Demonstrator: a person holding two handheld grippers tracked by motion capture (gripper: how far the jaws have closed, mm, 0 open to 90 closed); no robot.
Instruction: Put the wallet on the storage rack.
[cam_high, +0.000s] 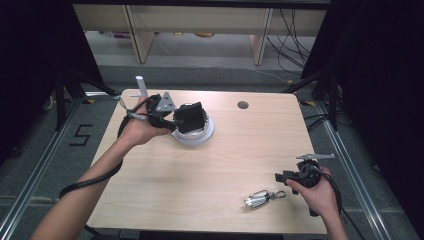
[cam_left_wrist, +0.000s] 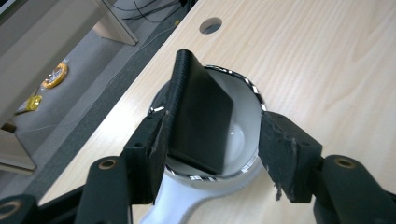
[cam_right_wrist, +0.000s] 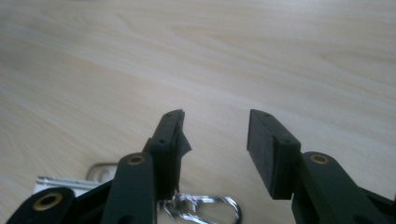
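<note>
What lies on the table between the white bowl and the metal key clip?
Nothing: in the high view the wooden table is bare between the white bowl and the metal key clip.

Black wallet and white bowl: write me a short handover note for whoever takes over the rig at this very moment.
Left gripper: jaws open. The black wallet stands tilted between them, leaning by the left jaw, its lower end inside the white bowl.
Right gripper: open, holding nothing, low over the table at its near right.
Silver key clip: lies on the table just beside the right gripper.
Done: the wallet is in the bowl and appears let go.
Left: draw the left gripper clear of the bowl; the key clip is probably next for the right gripper.
</note>
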